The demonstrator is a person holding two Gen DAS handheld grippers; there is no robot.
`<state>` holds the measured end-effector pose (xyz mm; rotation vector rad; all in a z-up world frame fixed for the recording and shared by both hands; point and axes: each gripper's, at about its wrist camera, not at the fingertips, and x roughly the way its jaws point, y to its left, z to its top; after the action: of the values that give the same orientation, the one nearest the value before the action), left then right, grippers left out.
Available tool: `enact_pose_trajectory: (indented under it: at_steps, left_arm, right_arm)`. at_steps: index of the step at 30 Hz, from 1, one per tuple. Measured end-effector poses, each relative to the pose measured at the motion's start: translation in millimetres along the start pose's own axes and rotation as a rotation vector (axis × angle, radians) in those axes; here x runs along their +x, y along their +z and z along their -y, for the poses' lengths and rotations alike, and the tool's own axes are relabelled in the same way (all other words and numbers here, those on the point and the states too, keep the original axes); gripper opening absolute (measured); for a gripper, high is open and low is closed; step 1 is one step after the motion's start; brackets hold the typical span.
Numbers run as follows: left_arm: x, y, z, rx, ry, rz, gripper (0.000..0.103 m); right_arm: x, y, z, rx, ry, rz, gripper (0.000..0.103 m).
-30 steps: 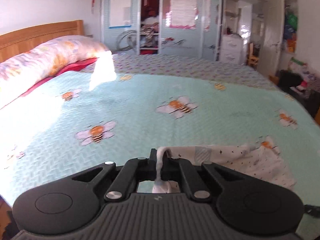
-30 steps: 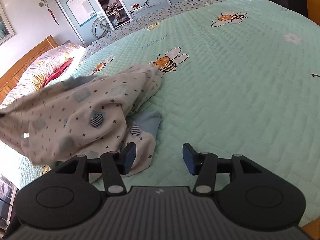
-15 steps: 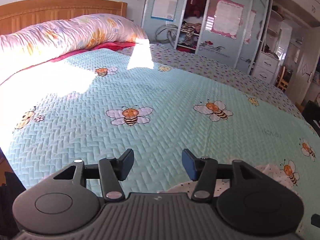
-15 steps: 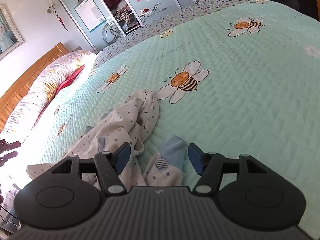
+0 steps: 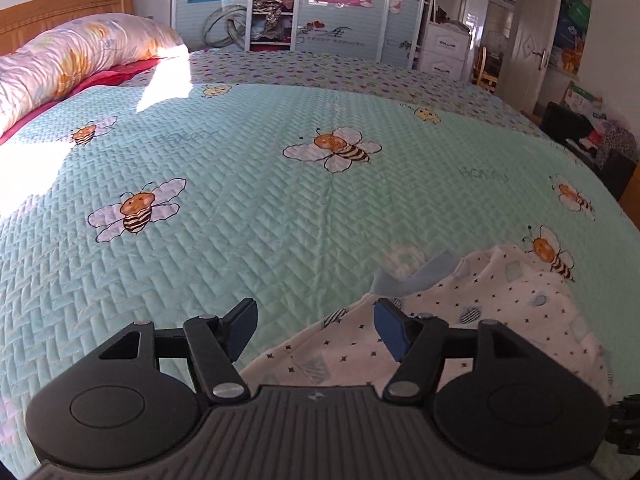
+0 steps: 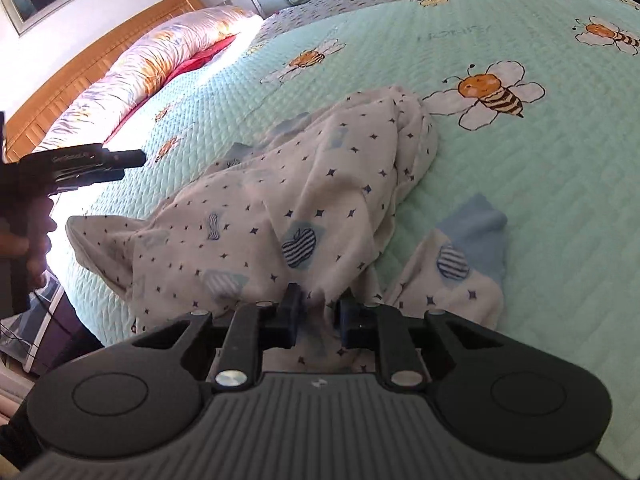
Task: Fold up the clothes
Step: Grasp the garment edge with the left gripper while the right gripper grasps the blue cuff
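Observation:
A white garment [image 6: 320,184] with small dark stars, striped apples and a light blue cuff [image 6: 476,228] lies crumpled on the mint bee-print bedspread [image 6: 520,168]. My right gripper [image 6: 319,316] sits at its near edge, its jaws closing, with a puckered fold of the cloth pinched between the blue pads. My left gripper [image 5: 316,320] hovers over the garment's [image 5: 480,312] left edge. Its jaws are opening; cloth lies under the right finger [image 5: 390,330] but nothing is pressed. In the right wrist view a hand [image 6: 36,232] holds the left gripper [image 6: 96,160] at the far left.
A long floral bolster [image 5: 68,64] and a wooden headboard [image 5: 60,8] run along the bed's left side. Wardrobes [image 5: 320,4] and a white door [image 5: 528,40] stand beyond the far end. The bed's near edge [image 6: 84,304] drops to the floor at lower left.
The left gripper let go of the white cloth, opened and sank toward the bed. The lifted garment dropped onto the bedspread. The right gripper moved onto its near edge and closed on a fold.

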<state>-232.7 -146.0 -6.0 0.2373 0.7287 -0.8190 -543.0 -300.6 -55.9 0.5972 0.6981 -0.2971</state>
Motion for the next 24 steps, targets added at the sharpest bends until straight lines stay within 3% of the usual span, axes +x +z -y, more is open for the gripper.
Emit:
enact_pose_trajectory:
  at_steps: [6, 9, 13, 16, 17, 18, 21, 24]
  left_arm:
    - [47, 2, 4, 0.102, -0.087, -0.091, 0.067]
    - [63, 4, 5, 0.098, -0.113, -0.124, 0.067]
    - [79, 5, 11, 0.122, -0.2, -0.17, 0.065]
    - [83, 1, 24, 0.205, -0.183, -0.161, 0.038]
    - [81, 1, 26, 0.206, -0.189, -0.154, 0.017]
    - [76, 0, 28, 0.203, -0.183, -0.135, 0.007]
    - [58, -4, 34, 0.195, -0.157, -0.07, 0.006]
    - [34, -14, 40, 0.191, -0.124, 0.014, 0.006]
  right_arm:
    - [-10, -6, 4, 0.01, 0.003, -0.028, 0.02]
    - [-13, -4, 13, 0.064, 0.026, -0.016, 0.021]
    - [-25, 1, 25, 0.146, 0.05, 0.041, 0.03]
    - [-34, 11, 32, 0.153, 0.004, 0.089, 0.04]
    - [-36, 15, 35, 0.155, -0.014, 0.104, 0.041]
    - [-38, 20, 38, 0.158, -0.031, 0.117, 0.041]
    - [-37, 42, 48, 0.152, -0.077, 0.157, 0.044]
    - [-24, 70, 52, 0.101, -0.127, 0.183, 0.058]
